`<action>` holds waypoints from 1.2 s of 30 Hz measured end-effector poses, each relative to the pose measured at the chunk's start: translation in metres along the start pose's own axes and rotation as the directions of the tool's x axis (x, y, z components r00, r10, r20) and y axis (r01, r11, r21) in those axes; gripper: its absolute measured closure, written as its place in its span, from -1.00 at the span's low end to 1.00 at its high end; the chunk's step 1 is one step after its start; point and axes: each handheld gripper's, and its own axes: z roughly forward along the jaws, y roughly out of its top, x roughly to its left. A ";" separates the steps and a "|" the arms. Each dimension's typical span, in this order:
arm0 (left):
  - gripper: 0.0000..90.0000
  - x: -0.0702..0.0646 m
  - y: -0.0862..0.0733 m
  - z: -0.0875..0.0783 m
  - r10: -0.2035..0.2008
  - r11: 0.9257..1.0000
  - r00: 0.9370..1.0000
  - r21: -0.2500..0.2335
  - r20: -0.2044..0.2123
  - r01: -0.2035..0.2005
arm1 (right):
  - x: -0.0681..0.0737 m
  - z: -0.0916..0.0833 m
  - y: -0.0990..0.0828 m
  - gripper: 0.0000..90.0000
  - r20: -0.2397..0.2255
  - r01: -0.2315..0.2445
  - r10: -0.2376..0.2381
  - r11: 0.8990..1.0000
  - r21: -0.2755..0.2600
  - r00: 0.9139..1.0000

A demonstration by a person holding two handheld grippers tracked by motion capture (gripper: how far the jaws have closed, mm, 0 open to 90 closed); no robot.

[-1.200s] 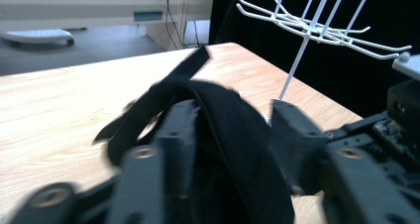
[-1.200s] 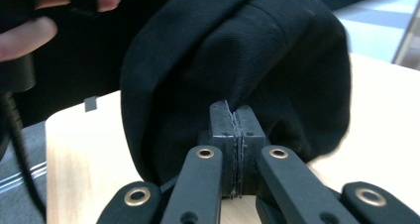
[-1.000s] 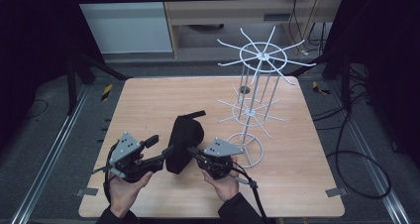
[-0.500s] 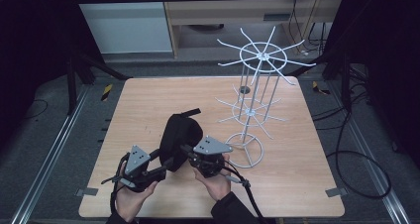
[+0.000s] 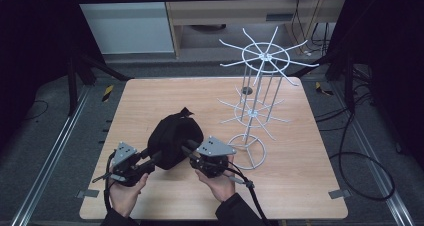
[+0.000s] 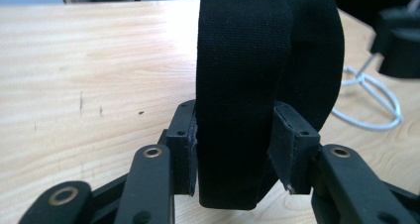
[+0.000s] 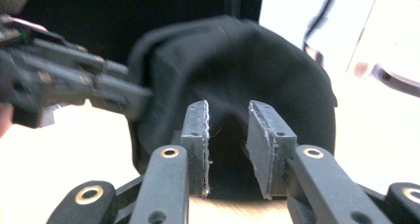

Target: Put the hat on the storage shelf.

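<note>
Cap [image 5: 172, 138], drawn nearer the table edge than a second ago, is clamped by left gripper [image 6: 233, 149] and right gripper [image 7: 228, 149], ready for the rack [image 5: 257, 106].

Cap [image 5: 173, 138] on table [image 5: 310, 186] between both claws; wire rack [image 5: 257, 103] stands right, behind.

Black cap [image 5: 173, 138]; white wire rack [image 5: 260, 93]; light wood table [image 5: 300, 151].

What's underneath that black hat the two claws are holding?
The black hat sits over the wooden table, pinched by the left gripper and right gripper. Its hollow inside is hidden.
</note>
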 end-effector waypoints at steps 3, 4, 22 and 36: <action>0.28 0.011 0.000 0.000 -0.031 1.000 0.999 -0.007 -0.029 0.030 | -0.005 0.001 -0.007 0.51 0.008 -0.013 0.013 1.000 0.024 1.000; 0.28 0.015 -0.001 0.000 -0.045 0.999 0.998 -0.008 -0.037 0.045 | -0.006 0.002 -0.009 0.50 0.008 -0.011 0.011 0.999 0.030 1.000; 0.16 0.069 -0.016 0.008 -0.160 0.985 0.964 0.033 -0.211 0.171 | -0.010 0.003 -0.029 0.40 0.011 -0.002 0.001 0.993 0.121 1.000; -0.16 0.077 -0.033 0.012 -0.111 0.977 0.950 0.145 -0.292 0.159 | -0.018 -0.006 -0.034 0.31 0.026 -0.008 0.004 0.992 0.125 1.000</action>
